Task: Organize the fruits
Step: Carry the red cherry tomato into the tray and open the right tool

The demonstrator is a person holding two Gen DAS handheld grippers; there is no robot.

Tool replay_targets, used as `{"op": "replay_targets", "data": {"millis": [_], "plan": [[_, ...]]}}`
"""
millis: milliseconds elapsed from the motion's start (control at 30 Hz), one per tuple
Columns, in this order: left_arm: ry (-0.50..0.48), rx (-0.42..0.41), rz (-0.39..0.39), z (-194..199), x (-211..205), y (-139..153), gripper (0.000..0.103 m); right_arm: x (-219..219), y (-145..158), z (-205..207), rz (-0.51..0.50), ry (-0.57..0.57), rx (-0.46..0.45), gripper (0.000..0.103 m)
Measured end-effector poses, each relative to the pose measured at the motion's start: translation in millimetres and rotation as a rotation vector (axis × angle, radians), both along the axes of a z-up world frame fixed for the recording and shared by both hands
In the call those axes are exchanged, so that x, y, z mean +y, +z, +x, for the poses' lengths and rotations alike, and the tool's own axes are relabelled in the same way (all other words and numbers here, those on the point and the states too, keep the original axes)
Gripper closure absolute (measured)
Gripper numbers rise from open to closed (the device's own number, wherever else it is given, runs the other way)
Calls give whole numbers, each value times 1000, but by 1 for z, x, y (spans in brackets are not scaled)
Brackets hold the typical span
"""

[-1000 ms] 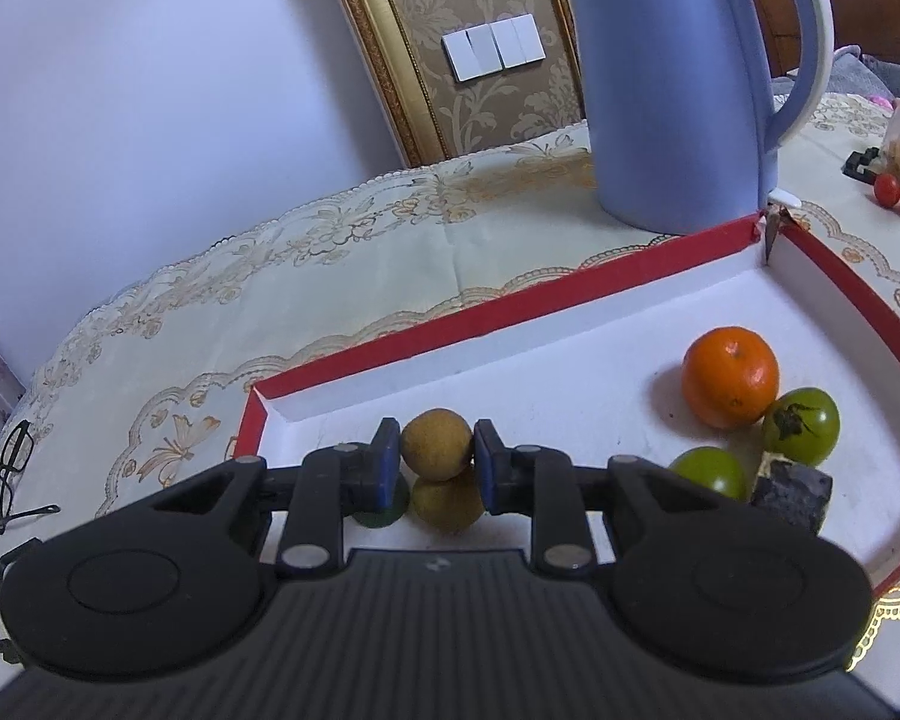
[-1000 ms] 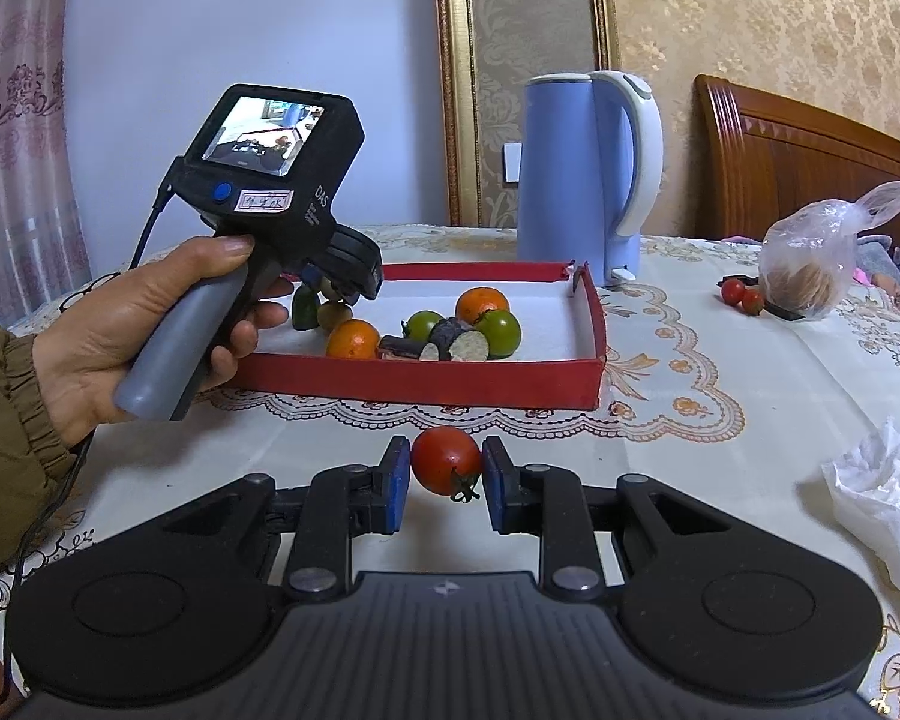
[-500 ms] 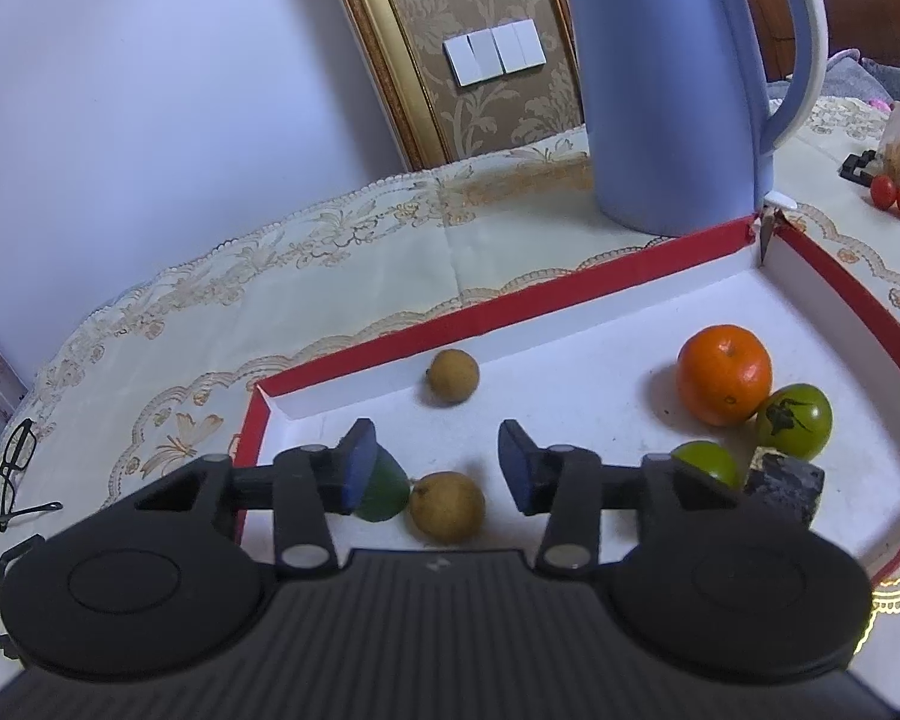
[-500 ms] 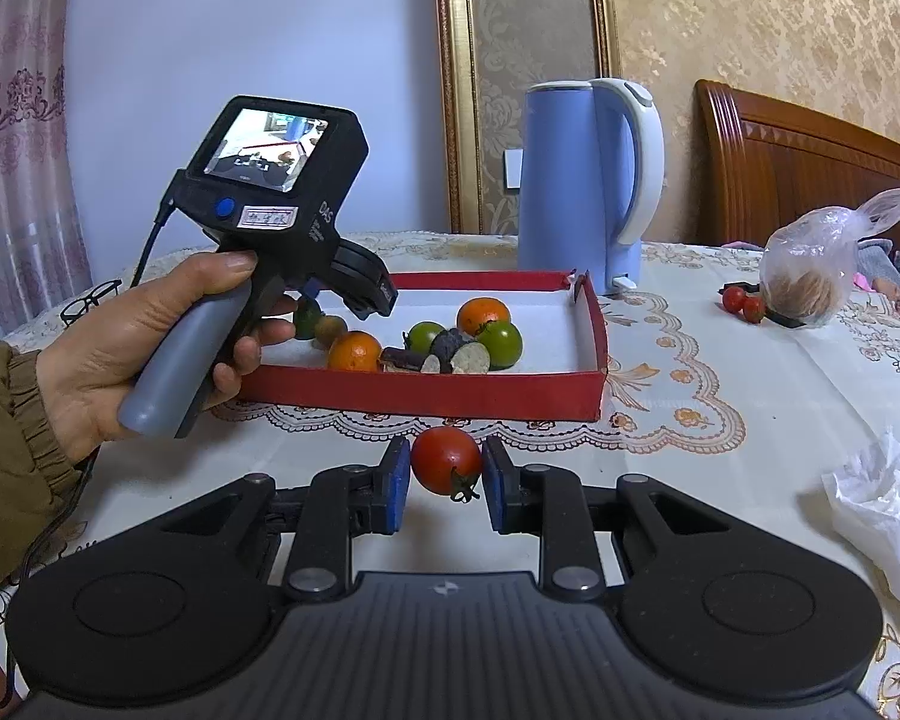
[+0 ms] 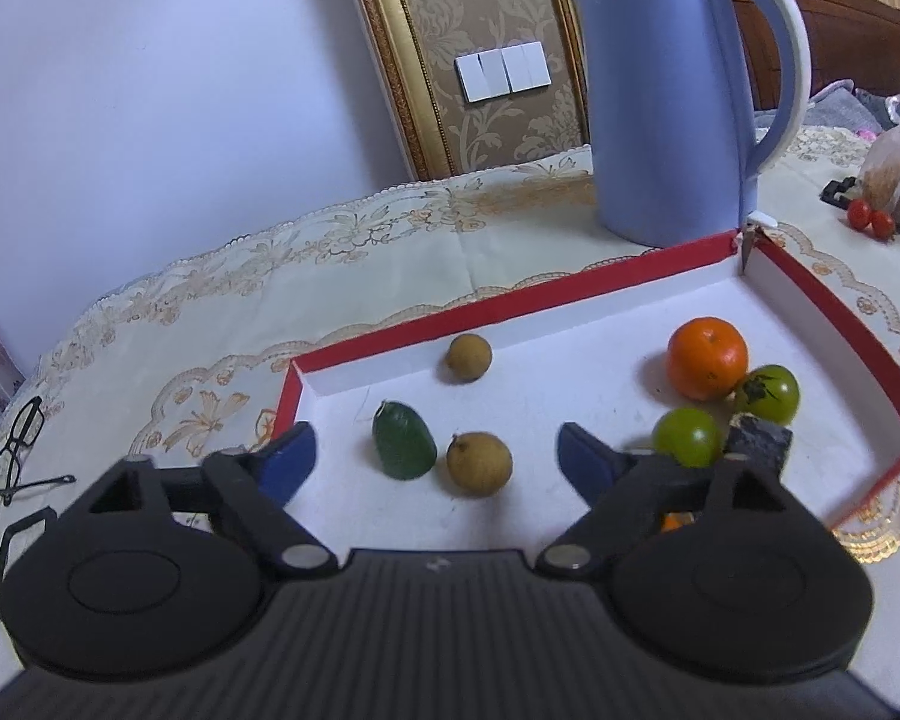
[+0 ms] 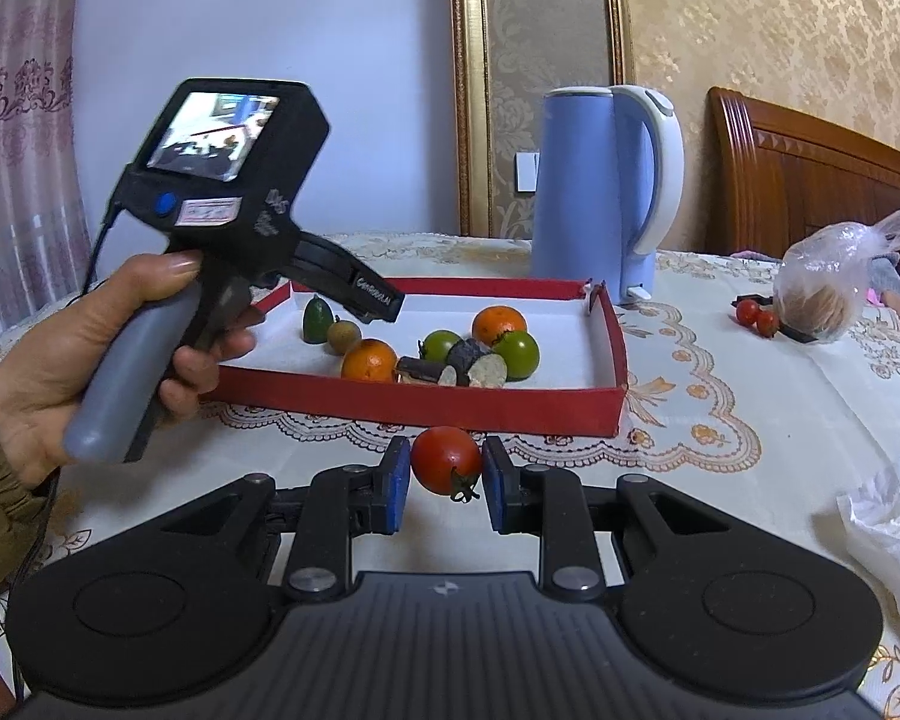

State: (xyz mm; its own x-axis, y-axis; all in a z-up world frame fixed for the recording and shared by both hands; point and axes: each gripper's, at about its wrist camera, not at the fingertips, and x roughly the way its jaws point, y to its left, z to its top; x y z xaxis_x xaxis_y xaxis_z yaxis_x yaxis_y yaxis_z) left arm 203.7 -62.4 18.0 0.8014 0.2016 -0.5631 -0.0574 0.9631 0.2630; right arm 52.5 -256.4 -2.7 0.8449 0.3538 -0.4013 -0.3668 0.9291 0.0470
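Right gripper [image 6: 445,483]: jaws pinching a small round red tomato [image 6: 446,459], held above the counter [image 6: 750,420] just short of the near wall of the shallow red cardboard tray [image 6: 426,405]. Left gripper [image 5: 435,461]: jaws spread wide and empty over the tray's white floor, above a tan round fruit [image 5: 479,463] and a dark green oval fruit [image 5: 403,440]. Risk: too tight a pinch may split the soft tomato; a low carry could catch it on the wall.
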Motion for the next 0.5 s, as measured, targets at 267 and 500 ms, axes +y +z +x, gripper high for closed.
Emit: {"op": "replay_targets", "data": {"millis": [267, 500], "plan": [[27, 7, -68, -26, 18, 3, 3, 5, 10, 7, -5, -3, -25, 78], [48, 20, -132, -50, 36, 2, 0, 11, 23, 24, -2, 2, -47, 78]]}}
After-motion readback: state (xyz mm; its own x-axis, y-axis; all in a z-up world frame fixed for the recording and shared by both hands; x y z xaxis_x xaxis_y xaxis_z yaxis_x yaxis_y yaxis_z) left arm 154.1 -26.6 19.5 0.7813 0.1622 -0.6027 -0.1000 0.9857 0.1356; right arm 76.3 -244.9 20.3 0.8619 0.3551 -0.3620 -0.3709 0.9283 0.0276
